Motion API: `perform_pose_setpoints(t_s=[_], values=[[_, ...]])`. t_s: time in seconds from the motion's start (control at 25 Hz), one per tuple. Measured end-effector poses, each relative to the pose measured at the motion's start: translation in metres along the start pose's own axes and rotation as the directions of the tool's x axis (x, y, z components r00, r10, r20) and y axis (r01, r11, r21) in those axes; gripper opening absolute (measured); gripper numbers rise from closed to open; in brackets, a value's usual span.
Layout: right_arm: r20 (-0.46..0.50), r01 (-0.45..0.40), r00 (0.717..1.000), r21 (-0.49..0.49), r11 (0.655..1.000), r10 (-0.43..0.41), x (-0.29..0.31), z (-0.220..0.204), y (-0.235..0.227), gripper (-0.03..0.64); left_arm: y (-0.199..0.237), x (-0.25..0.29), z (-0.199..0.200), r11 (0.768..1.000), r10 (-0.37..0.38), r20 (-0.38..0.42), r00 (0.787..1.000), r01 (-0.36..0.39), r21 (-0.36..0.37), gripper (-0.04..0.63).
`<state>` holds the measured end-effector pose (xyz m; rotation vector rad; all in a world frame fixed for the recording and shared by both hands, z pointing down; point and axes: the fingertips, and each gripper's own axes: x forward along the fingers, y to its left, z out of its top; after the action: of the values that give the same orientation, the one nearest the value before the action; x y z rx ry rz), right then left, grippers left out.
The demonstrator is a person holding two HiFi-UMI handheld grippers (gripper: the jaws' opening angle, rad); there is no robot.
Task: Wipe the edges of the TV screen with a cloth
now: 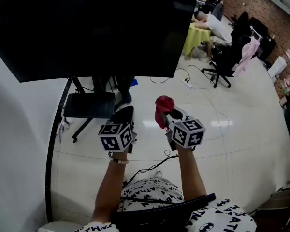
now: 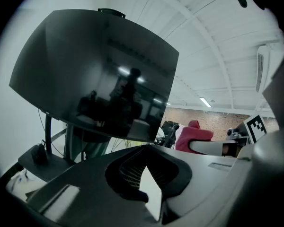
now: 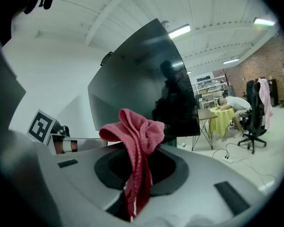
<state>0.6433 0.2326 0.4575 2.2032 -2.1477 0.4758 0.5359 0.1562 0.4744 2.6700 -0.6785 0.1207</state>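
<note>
Crimson cloth [image 3: 137,136], one, in right gripper [image 1: 168,117]

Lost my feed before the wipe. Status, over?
Left tongs shut, empty. Right tongs shut on red cloth. Cloth short of TV screen, no contact. Nothing between them.

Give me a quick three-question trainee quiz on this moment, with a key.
1. Which one holds the red cloth? A: left. B: right. C: neither.
2. True or false: the cloth is touching the TV screen.
3. What is between the jaws of the left gripper?

Key:
1. B, the right gripper, whose jaws are closed on the cloth.
2. False: the cloth is held clear of the screen.
3. Nothing: the jaw tips meet.
</note>
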Motion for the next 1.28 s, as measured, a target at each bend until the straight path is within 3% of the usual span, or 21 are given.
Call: perform_pose_setpoints(t_s=[0.32, 0.56, 0.76, 0.88, 1.08, 1.16, 1.28], values=[[0.132, 0.061, 0.99, -0.083, 0.995, -0.05, 0.008, 0.095, -0.012, 0.075, -0.01, 0.017, 0.07, 0.986, -0.102, 0.034, 0.994, 0.097, 0.133, -0.008], [0.297, 0.172, 0.948, -0.186, 0.967, -0.111, -0.012, 0.221, -0.015, 0.075, -0.048, 0.03, 0.166, 0.927, -0.281, 0.035, 0.959, 0.262, 0.268, -0.008], [0.414, 0.314, 0.896, -0.33, 0.89, -0.162, -0.038, 0.345, -0.007, 0.075, -0.078, 0.037, 0.269, 0.864, -0.348, 0.065, 0.935, 0.293, 0.41, -0.008], [0.485, 0.394, 0.854, -0.369, 0.842, -0.187, -0.047, 0.42, -0.006, 0.075, -0.104, 0.043, 0.324, 0.839, -0.392, 0.082, 0.916, 0.319, 0.441, -0.008], [0.565, 0.507, 0.789, -0.375, 0.776, -0.242, -0.049, 0.517, -0.026, 0.075, -0.138, 0.057, 0.368, 0.803, -0.411, 0.082, 0.908, 0.318, 0.503, -0.008], [0.588, 0.542, 0.767, -0.38, 0.749, -0.257, -0.043, 0.554, -0.032, 0.075, -0.145, 0.066, 0.384, 0.797, -0.409, 0.087, 0.908, 0.309, 0.519, -0.008], [0.595, 0.584, 0.75, -0.394, 0.71, -0.287, -0.03, 0.593, -0.043, 0.075, -0.148, 0.079, 0.403, 0.809, -0.415, 0.104, 0.904, 0.314, 0.497, -0.008]])
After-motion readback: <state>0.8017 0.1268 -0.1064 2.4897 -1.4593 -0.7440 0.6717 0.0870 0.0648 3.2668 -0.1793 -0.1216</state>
